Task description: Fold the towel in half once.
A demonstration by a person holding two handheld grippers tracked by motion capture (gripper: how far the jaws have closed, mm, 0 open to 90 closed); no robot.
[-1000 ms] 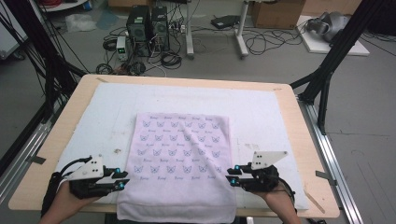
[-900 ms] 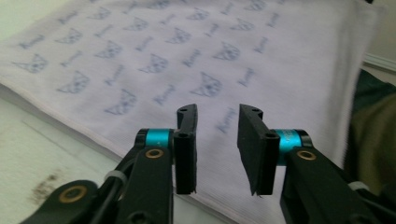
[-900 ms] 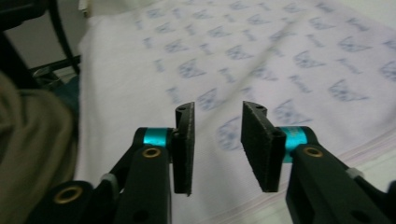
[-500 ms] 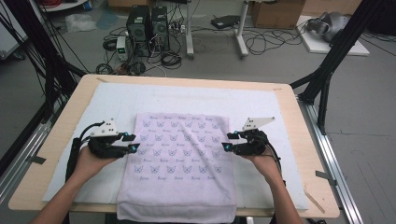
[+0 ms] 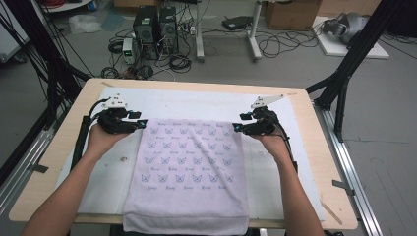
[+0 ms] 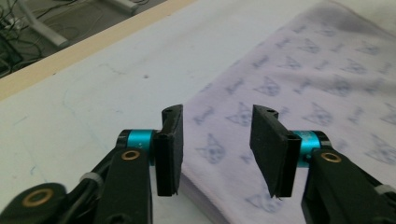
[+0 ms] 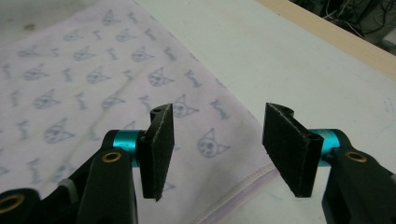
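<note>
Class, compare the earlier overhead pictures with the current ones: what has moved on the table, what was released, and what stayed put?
Both hands carried the towel's near edge away from the person and folded it over to the far edge. The left gripper and right gripper now sit at the far corners; their jaws have just been opening and press on nothing, so the towel is let go. The white mat and table stayed as they were.

The towel's (image 5: 189, 172) near edge overhangs the table (image 5: 314, 147), cut off.
</note>
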